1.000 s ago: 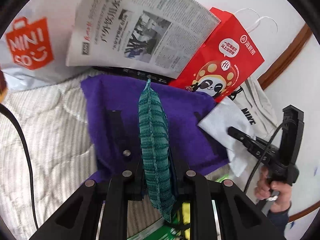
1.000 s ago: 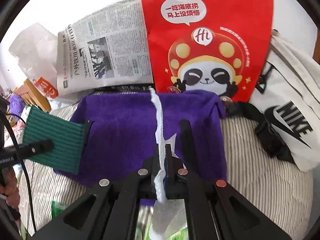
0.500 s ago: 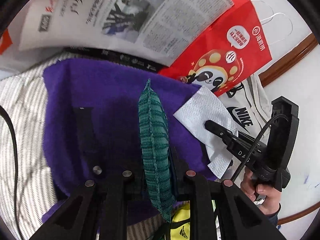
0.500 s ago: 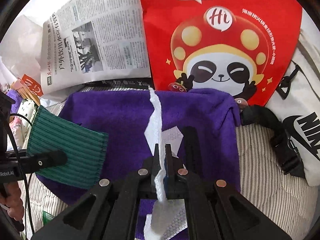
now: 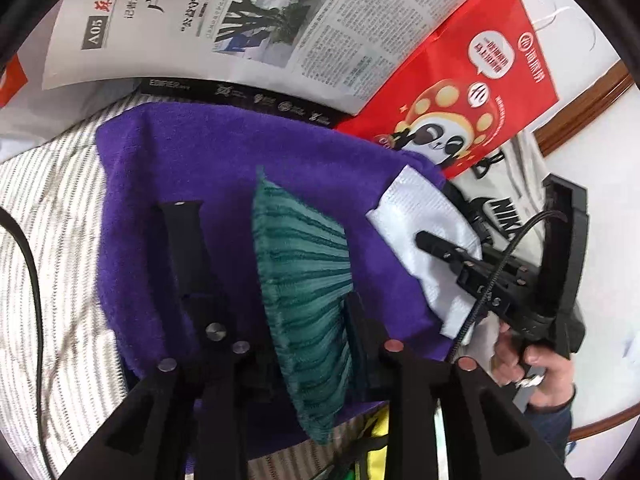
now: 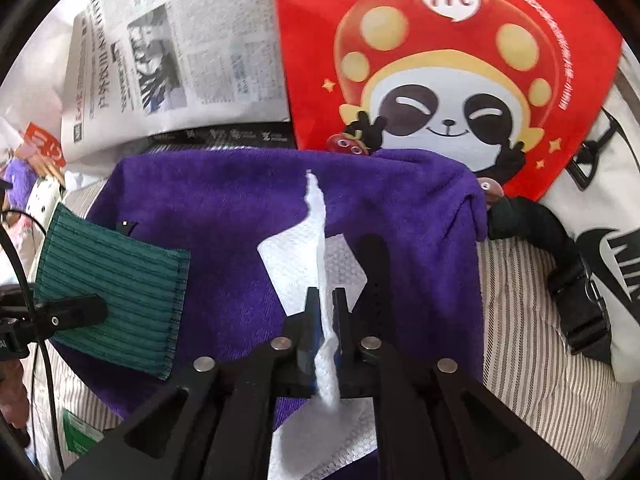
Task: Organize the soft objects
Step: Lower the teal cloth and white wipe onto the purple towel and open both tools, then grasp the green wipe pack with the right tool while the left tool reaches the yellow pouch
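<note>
A purple towel (image 5: pixel 200 152) (image 6: pixel 240 200) lies spread on the striped mattress. My left gripper (image 5: pixel 308 312) hangs low over it with the green ribbed cloth (image 5: pixel 304 248) (image 6: pixel 120 280) between its jaws. They are opening, and the cloth has flopped against the right-hand finger, no longer pinched. My right gripper (image 6: pixel 326 294) is over the towel's right half with a white tissue (image 6: pixel 296 256) (image 5: pixel 416 208) standing between its jaws. These are opening too, with a small gap showing beside the tissue. The tissue's lower fold rests on the towel.
A newspaper (image 5: pixel 240 12) and a red panda bag (image 6: pixel 440 60) lean against the wall just behind the towel, over a flat black box (image 5: pixel 240 92). A white Nike bag (image 6: pixel 612 240) with a black strap (image 6: pixel 572 280) lies at the right. A cable (image 5: pixel 32 240) crosses the mattress (image 5: pixel 48 220) at the left.
Both grippers have sunk closer to the purple towel. The green cloth, edge-on before, now fans out to the right. The tissue has spread onto the towel and the right jaws have parted slightly.
</note>
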A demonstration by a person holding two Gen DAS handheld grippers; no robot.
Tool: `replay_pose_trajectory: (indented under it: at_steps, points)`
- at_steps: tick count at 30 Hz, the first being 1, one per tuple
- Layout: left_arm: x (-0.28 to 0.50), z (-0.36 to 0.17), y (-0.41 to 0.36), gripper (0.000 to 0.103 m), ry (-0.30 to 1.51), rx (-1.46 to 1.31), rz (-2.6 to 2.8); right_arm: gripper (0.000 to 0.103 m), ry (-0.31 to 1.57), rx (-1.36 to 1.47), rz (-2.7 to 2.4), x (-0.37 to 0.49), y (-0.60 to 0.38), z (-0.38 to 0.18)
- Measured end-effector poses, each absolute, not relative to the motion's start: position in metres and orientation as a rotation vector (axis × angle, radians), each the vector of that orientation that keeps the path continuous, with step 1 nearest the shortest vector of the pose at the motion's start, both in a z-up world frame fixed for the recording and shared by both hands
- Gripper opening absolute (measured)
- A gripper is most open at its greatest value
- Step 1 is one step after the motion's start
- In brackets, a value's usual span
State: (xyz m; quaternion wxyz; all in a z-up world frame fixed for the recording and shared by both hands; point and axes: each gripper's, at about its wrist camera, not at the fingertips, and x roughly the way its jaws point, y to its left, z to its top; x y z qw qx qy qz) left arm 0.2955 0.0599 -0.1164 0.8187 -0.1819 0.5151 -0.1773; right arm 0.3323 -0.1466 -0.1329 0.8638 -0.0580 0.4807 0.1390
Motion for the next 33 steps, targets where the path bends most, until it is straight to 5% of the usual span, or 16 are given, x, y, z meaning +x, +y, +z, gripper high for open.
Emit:
replay_pose_trajectory:
  at_steps: [7,11,15,33]
  points:
    - [0.291,-0.116,0.067,0.034,1.135,-0.337,-0.34,0.025,0.984,-0.177,0.266,0.328,-0.143,-0.132]
    - [0.286,-0.115,0.071,0.041,1.144,-0.298,-0.287,0.043,0.968,-0.204,0.241,0.325,-0.143,-0.127]
    - [0.275,-0.113,0.071,0.051,1.175,-0.258,-0.274,0.046,0.957,-0.222,0.227,0.32,-0.147,-0.121]
    - [0.225,-0.088,0.081,0.051,1.153,-0.147,-0.194,0.046,0.888,-0.184,0.183,0.283,-0.168,-0.08]
